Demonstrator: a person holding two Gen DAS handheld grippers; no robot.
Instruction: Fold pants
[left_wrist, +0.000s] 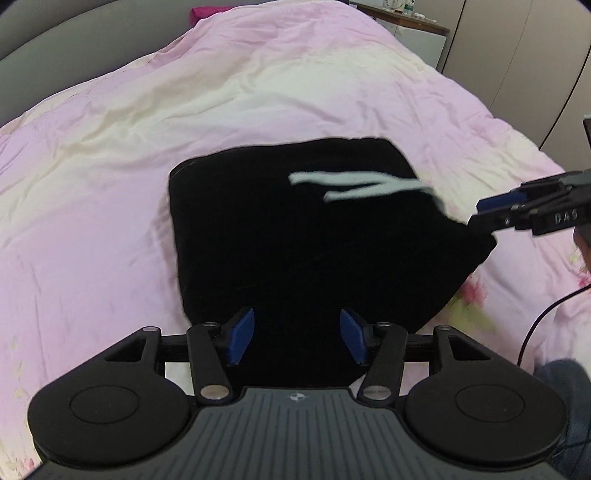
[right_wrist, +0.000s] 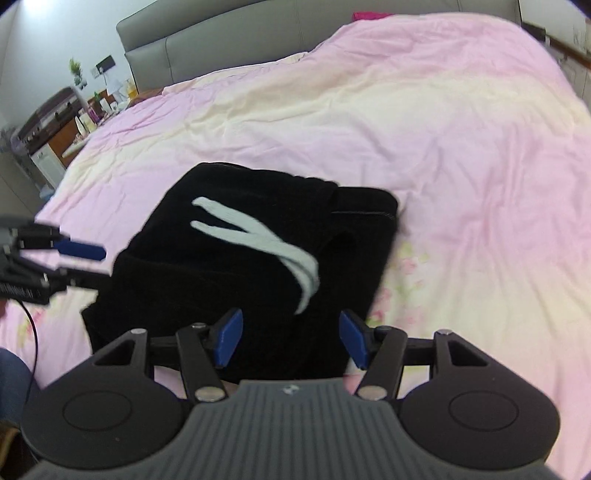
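Observation:
The black pants (left_wrist: 306, 236) lie folded into a compact bundle on the pink bed, with white drawstrings (left_wrist: 354, 186) on top. They also show in the right wrist view (right_wrist: 243, 266), drawstrings (right_wrist: 258, 236) across the top. My left gripper (left_wrist: 297, 339) is open and empty, just above the bundle's near edge. My right gripper (right_wrist: 291, 341) is open and empty over the bundle's near right part. The right gripper also shows at the bundle's right edge in the left wrist view (left_wrist: 480, 212). The left gripper shows at the bundle's left edge in the right wrist view (right_wrist: 99, 264).
The pink and cream duvet (left_wrist: 184, 110) covers the bed all around the pants. A grey headboard (right_wrist: 221, 48) stands at the back. A cluttered cabinet (right_wrist: 62, 125) stands left of the bed, wardrobe doors (left_wrist: 517, 55) to the right. A black cable (left_wrist: 535, 325) hangs at the right.

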